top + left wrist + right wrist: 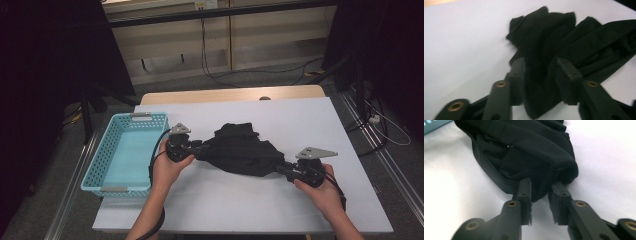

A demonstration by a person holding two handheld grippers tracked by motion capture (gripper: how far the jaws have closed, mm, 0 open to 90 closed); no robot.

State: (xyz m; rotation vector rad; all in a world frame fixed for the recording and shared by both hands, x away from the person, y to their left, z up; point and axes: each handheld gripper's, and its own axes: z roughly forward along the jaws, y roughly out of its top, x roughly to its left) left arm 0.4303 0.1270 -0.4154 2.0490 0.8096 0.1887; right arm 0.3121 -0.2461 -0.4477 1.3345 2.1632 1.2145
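Note:
A crumpled black garment [245, 147] lies in the middle of the white table [300, 117]. My left gripper [199, 148] is at the garment's left end. In the left gripper view its jaws [540, 65] stand apart with a fold of the black garment [574, 37] lying between them, not pinched. My right gripper [284, 168] is at the garment's right end. In the right gripper view a corner of the black garment [524, 145] sits between its fingertips [541, 185], and a gap shows between the pads further back.
A light-blue plastic basket [97, 162] stands at the table's left edge, close to my left hand; its corner [434, 124] shows in the right gripper view. Dark stands and cables flank the table beyond its edges.

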